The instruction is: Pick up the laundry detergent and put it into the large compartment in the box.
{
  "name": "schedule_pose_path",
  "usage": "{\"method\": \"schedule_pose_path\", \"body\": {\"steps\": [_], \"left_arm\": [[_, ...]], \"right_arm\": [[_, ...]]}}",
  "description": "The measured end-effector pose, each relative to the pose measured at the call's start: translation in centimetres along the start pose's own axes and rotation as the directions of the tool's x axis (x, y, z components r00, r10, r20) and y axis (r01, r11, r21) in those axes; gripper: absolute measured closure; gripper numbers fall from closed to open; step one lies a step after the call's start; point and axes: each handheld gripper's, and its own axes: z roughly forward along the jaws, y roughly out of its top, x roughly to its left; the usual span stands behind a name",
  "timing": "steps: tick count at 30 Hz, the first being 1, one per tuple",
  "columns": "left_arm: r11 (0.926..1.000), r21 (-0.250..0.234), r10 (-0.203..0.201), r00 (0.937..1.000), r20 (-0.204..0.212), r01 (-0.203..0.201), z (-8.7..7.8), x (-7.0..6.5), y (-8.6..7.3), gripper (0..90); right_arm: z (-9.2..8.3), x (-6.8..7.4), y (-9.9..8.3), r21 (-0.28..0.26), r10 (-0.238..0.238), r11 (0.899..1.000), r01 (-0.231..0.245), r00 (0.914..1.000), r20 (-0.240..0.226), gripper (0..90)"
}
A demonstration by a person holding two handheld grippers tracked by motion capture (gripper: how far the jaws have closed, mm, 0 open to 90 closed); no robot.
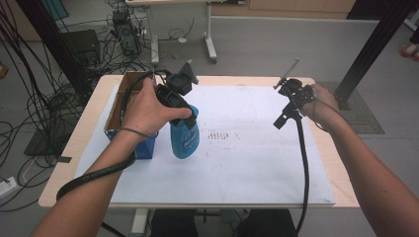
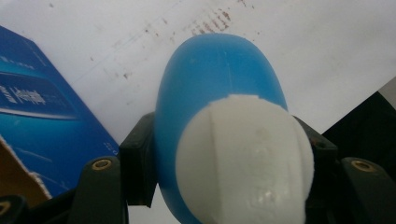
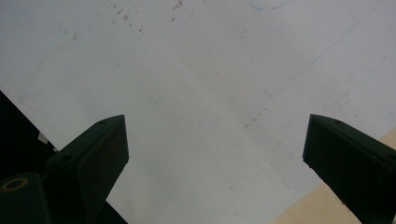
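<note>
So we counted one blue bottle (image 1: 185, 138) with a white cap (image 2: 243, 158), one open blue cardboard box (image 1: 129, 121), and two tongs. The wooden table (image 1: 89, 123) had a big white sheet (image 1: 257, 158) on it, lightly stained, and the grey floor around it was a mess of cables (image 1: 29, 98). Left tongs (image 2: 224, 154) were clamped on the bottle, right next to the box. Right tongs (image 3: 215, 154) hung wide open over the sheet, well away from it.
</note>
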Motion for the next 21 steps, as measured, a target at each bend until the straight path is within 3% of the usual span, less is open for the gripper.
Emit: {"method": "schedule_pose_path", "body": {"steps": [14,21], "left_arm": [[0.9978,-0.065,0.013,0.9999,-0.008,-0.013,-5.5,-0.6,2.0,37.8],[0.9950,-0.097,0.020,0.9991,-0.038,-0.024,-9.0,-0.7,3.3,37.8]], "right_arm": [[0.5,-0.2,0.4,-0.002,0.015,1.000,-0.015,0.9998,-0.016,6.2],[0.5,-0.3,0.4,-0.004,0.018,1.000,-0.018,0.9997,-0.018,6.2]]}}
